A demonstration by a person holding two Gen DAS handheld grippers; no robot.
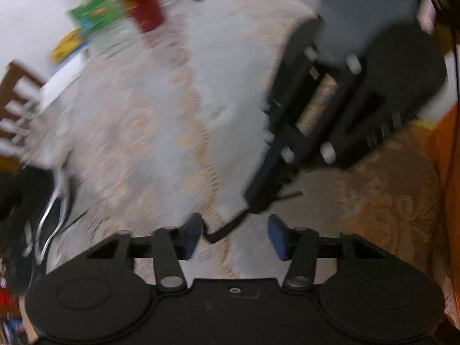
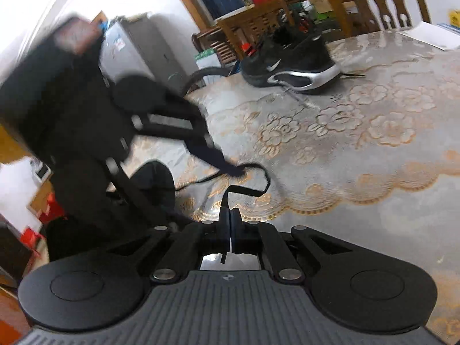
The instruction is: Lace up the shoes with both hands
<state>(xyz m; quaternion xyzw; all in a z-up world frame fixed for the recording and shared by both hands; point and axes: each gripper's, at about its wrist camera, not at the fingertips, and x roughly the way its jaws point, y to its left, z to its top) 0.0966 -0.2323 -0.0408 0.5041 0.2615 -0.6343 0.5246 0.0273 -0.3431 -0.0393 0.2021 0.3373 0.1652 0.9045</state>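
Clamped between the right gripper's [image 2: 230,215] closed blue pads, a flat black shoelace [image 2: 253,192] loops out over the floral lace tablecloth [image 2: 359,143]. Just beyond, the left gripper [image 1: 234,231] is spread wide, holding nothing. If the thin lace slips free, threading would stall. Well apart, the black-and-silver sneaker [image 2: 290,63] sits at the table's far side.
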